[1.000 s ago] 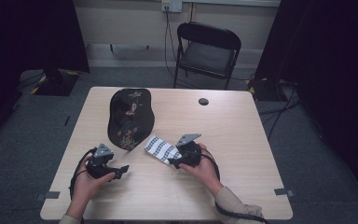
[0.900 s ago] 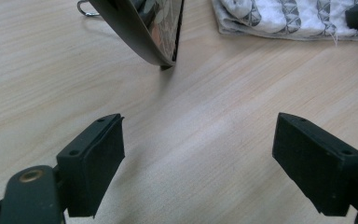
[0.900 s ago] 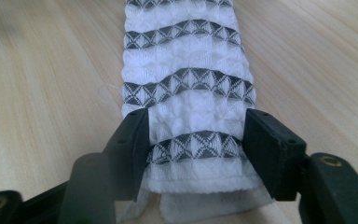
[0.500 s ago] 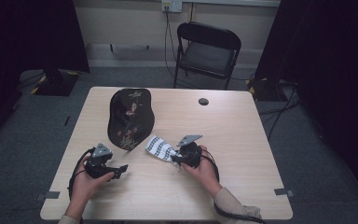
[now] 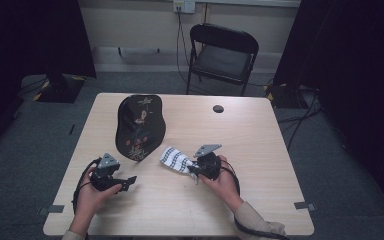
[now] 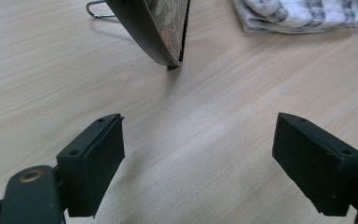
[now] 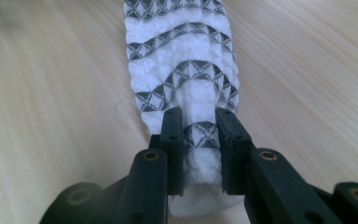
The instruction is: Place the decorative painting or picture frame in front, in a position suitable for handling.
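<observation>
A white cloth with grey patterned bands (image 5: 176,159) (image 7: 182,70) lies on the wooden table (image 5: 260,150), and its near end is pinched between the jaws of my right gripper (image 5: 192,171) (image 7: 199,135). Those jaws have just been closing and now press on the cloth from both sides. My left gripper (image 5: 126,183) (image 6: 198,158) rests low over bare wood at the front left, open, with nothing between its pads. In the left gripper view the cloth (image 6: 303,14) shows at the top right.
A black case with a floral print (image 5: 139,126) (image 6: 161,28) lies on the table, left of the cloth and beyond the left gripper. A small dark disc (image 5: 218,108) sits near the far edge. A black folding chair (image 5: 222,55) stands behind the table.
The right gripper has closed its jaws onto the near end of the cloth. Both hands have stayed in about the same place.
</observation>
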Motion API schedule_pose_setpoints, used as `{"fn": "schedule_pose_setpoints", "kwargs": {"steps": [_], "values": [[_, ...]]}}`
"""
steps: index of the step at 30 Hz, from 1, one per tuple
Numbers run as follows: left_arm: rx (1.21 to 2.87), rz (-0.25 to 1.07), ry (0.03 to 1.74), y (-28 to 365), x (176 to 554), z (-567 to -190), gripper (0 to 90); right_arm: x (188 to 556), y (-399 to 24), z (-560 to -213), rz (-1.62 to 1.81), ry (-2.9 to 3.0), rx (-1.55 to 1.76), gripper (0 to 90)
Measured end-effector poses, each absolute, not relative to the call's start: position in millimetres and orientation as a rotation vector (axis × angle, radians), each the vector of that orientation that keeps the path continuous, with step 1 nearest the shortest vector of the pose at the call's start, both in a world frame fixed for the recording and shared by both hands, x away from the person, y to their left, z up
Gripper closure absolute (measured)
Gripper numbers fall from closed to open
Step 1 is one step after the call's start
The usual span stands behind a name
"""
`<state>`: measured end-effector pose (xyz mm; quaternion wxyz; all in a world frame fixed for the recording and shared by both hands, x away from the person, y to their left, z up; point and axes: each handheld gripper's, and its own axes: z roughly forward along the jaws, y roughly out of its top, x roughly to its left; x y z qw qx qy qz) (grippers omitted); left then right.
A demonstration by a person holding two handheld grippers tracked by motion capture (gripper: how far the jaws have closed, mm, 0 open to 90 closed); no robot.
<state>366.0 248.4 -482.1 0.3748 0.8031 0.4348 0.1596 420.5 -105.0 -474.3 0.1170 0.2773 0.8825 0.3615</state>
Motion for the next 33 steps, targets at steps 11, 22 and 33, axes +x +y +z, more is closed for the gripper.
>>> {"fn": "schedule_pose_setpoints", "kwargs": {"steps": [11,22,33], "values": [[2.057,0.406,1.117,248,366,-482,16.4,410,-153,-458,1.113,2.526,0.86,75.7],[2.061,0.412,1.117,246,366,-481,16.4,393,-197,-457,1.096,2.482,0.907,75.6],[2.067,0.403,1.117,246,366,-481,16.4,377,-235,-464,1.091,2.438,1.005,74.9]]}}
